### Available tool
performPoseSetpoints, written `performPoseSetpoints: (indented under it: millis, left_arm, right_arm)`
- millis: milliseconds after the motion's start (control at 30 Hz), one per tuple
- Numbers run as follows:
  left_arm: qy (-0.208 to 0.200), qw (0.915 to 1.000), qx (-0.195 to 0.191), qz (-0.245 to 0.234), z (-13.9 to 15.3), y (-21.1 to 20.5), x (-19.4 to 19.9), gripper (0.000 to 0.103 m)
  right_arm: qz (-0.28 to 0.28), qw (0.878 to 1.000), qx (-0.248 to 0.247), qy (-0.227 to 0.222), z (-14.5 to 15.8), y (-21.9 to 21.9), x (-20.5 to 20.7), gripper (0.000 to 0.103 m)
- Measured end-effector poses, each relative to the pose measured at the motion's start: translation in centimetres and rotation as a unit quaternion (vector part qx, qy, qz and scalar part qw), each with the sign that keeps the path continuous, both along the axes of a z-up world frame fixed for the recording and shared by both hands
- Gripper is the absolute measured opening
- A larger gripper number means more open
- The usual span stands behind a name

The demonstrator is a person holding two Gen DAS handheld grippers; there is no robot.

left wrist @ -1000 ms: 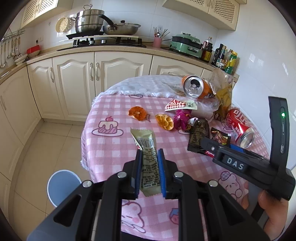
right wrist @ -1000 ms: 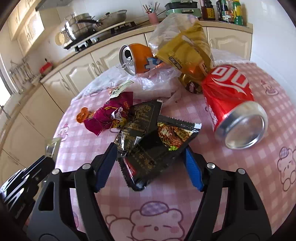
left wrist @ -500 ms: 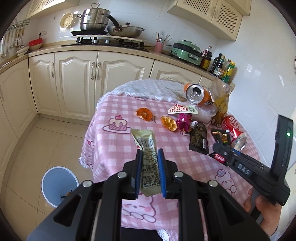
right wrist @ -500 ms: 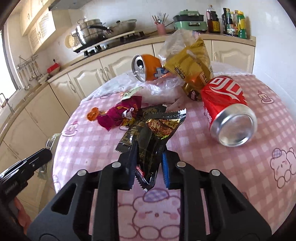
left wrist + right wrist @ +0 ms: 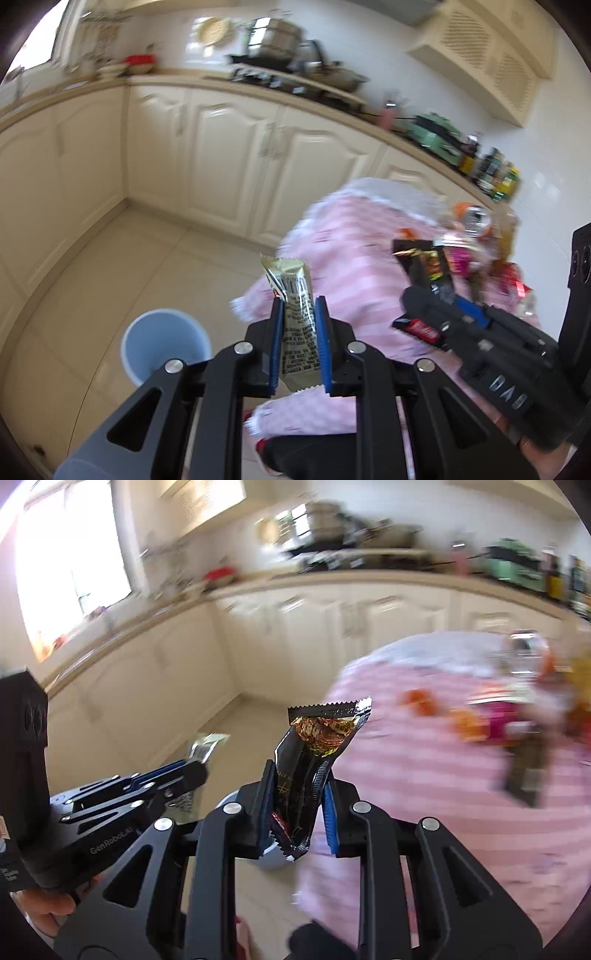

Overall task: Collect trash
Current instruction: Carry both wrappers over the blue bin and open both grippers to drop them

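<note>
My left gripper (image 5: 299,306) is shut on a pale gold snack wrapper (image 5: 291,284) that stands upright between its blue pads. It hangs past the table's edge, above the floor, with a light blue bin (image 5: 166,343) just below and to the left. My right gripper (image 5: 298,771) is shut on a crumpled black snack wrapper (image 5: 321,731), also held upright. In the right wrist view the left gripper (image 5: 192,768) and its gold wrapper (image 5: 207,744) sit to the left. The bin (image 5: 271,856) shows only as a sliver under my right gripper's fingers.
The round table with a pink checked cloth (image 5: 406,768) lies to the right, with blurred orange peels (image 5: 417,698), a magenta wrapper (image 5: 498,723), a dark wrapper (image 5: 524,771) and an orange can (image 5: 474,219). Cream cabinets (image 5: 221,155) line the far side of the tiled floor.
The right gripper closed on the black wrapper and lifted it off the table. Both grippers swung left, away from the tabletop and over the floor by the bin.
</note>
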State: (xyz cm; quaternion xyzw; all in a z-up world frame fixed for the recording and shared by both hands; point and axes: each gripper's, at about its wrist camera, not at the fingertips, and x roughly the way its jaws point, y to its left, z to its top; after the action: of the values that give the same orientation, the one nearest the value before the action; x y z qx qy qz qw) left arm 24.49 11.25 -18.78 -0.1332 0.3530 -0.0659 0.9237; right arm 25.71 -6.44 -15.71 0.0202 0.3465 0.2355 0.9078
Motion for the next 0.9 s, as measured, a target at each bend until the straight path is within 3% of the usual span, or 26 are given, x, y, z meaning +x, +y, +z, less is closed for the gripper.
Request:
performPoseSetpoints:
  millis: [200,400,533,600,633,667,700,767,900]
  left_arm:
    - [0.070,0.9952,-0.003,0.069,-6.2,7.0,1.5,0.016]
    - [0.143,0.9834,-0.007,0.112,-13.2,12.7,5.0,0.016]
    - [0.155,0.9801,-0.018,0.123,-15.7,15.1,8.1,0.017]
    - [0.147,0.9809,-0.023,0.125,-16.4,15.9,9.2,0.021]
    - [0.143,0.9811,-0.027,0.127,-16.8,16.3,9.5,0.034]
    - [0.144,0.9804,-0.028,0.132,-17.1,16.7,9.9,0.055]
    - [0.144,0.9785,-0.021,0.146,-17.6,17.2,10.0,0.062]
    - [0.137,0.9781,-0.018,0.156,-18.3,17.8,9.9,0.064]
    - [0.161,0.9729,-0.021,0.164,-20.4,18.7,9.8,0.064]
  right_arm:
    - [0.074,0.995,-0.039,0.059,-6.5,9.3,2.9,0.023]
    - [0.098,0.986,-0.070,0.118,-13.5,14.4,7.2,0.023]
    - [0.094,0.982,-0.079,0.141,-16.5,15.8,9.7,0.023]
    - [0.095,0.981,-0.084,0.148,-17.7,16.6,10.7,0.023]
    - [0.095,0.980,-0.087,0.150,-18.0,16.9,10.9,0.023]
    - [0.095,0.980,-0.089,0.153,-18.5,17.1,11.4,0.024]
    - [0.094,0.979,-0.089,0.157,-18.9,17.3,11.9,0.024]
    - [0.092,0.978,-0.089,0.162,-19.6,17.9,11.5,0.024]
    - [0.092,0.976,-0.093,0.174,-21.0,18.8,12.0,0.024]
